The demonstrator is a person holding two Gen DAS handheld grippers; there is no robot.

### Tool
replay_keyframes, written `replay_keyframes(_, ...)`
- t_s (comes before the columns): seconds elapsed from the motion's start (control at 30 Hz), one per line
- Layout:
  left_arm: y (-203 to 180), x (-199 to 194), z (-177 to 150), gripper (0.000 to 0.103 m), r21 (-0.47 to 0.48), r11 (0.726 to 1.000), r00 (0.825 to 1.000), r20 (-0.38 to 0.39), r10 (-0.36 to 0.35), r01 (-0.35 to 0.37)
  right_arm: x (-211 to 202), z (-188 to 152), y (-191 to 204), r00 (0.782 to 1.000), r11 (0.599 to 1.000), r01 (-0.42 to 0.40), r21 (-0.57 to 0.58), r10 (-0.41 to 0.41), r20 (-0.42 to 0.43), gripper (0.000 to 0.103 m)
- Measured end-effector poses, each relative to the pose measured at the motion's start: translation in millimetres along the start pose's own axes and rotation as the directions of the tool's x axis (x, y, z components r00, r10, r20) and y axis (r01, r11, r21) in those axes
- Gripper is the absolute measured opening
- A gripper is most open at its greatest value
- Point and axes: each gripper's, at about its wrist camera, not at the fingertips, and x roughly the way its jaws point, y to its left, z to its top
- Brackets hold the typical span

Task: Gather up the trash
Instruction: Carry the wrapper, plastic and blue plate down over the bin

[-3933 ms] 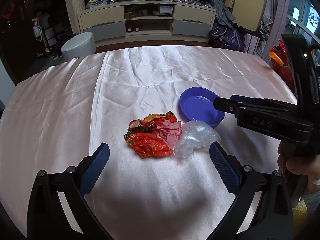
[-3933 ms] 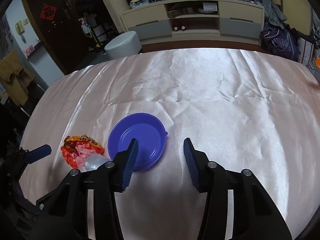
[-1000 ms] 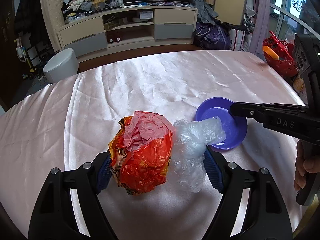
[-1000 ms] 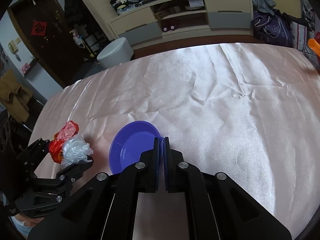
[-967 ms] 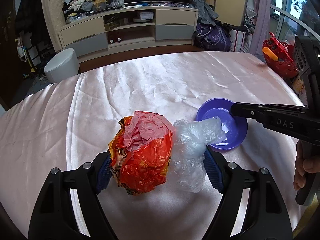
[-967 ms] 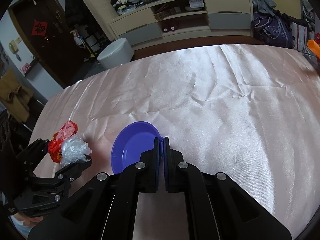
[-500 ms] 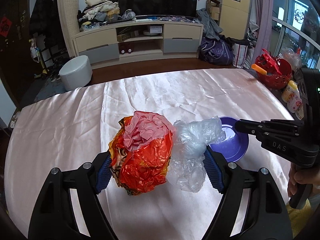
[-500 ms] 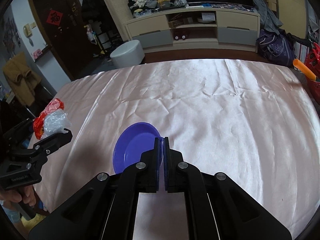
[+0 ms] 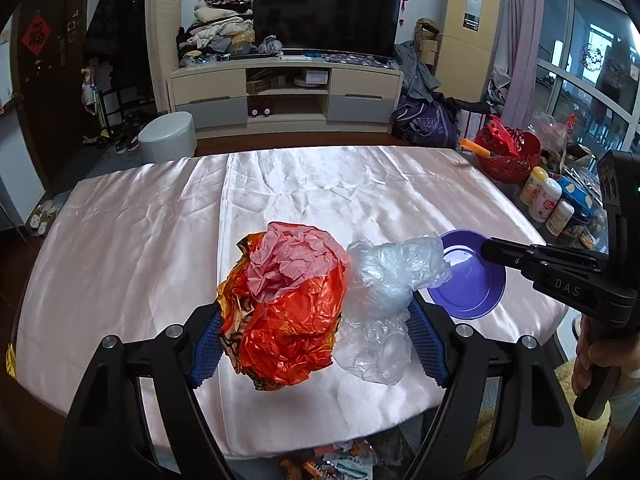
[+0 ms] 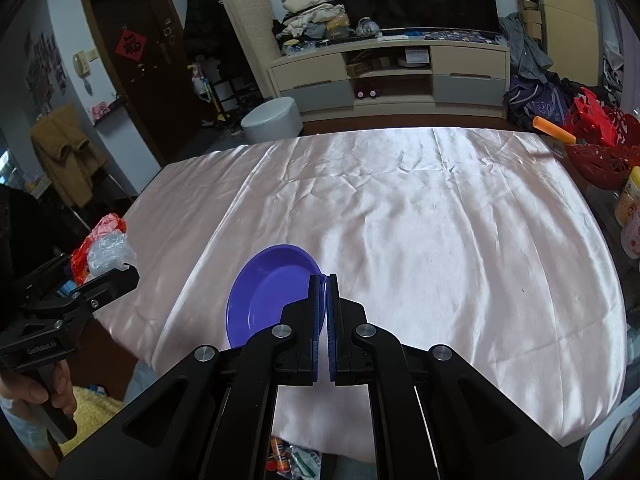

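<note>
My left gripper (image 9: 316,344) is shut on a wad of trash: a crumpled orange foil wrapper with pink paper (image 9: 288,304) and a clear plastic bag (image 9: 392,280). It holds the wad in the air above the near edge of the pink-clothed table (image 9: 160,240). The wad also shows at the far left of the right wrist view (image 10: 102,248). My right gripper (image 10: 324,280) is shut on the rim of a purple plate (image 10: 268,292) and holds it lifted over the table's near edge; the plate also shows in the left wrist view (image 9: 472,280).
More trash lies below the table's near edge (image 9: 340,464). Bottles (image 9: 548,196) and a red basket (image 9: 508,152) stand to the right of the table. A grey stool (image 9: 168,136) and a TV cabinet (image 9: 288,96) stand beyond the far edge.
Both grippers have risen and drawn back toward the table's near edge, carrying the trash wad and the plate. Earlier, the left closed on the trash and the right closed on the plate.
</note>
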Motion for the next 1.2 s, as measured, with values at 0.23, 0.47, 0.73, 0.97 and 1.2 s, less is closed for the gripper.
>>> replay_keyframes(0.23, -11.6, -31.5, -58.9, 0.074, 0.002, 1.000, 0.999, -0.034, -0.001, 0.001, -32.9, -51.9, 11.6, 1.000, 1.000, -0.010, -0.008, 0.010, -0.014, 0.005)
replay_keyframes(0.47, -22.7, -42.9, -115.7, 0.074, -0.004, 1.000, 0.997, -0.081, -0.004, 0.003, -47.1, -104.7, 12.8, 0.999, 1.000, -0.020, 0.018, 0.021, -0.044, 0.005)
replay_keyframes(0.73, -23.4, -34.6, -170.4, 0.074, -0.038, 0.999, 0.988, -0.153, -0.024, 0.018, -34.3, -159.6, 14.4, 0.992, 0.999, -0.020, 0.039, 0.024, -0.126, 0.005)
replay_keyframes(0.97, -19.6, -16.1, -208.8, 0.074, -0.069, 0.997, 0.973, -0.228, -0.041, 0.025, -5.7, -196.6, 23.9, 0.975, 1.000, 0.008, 0.010, -0.005, -0.224, 0.005)
replay_keyframes(1.2, -12.0, 6.6, -235.1, 0.074, -0.103, 0.994, 0.953, -0.297, -0.055, 0.026, 28.1, -222.4, 32.5, 0.944, 1.000, 0.022, -0.002, -0.021, -0.329, 0.005)
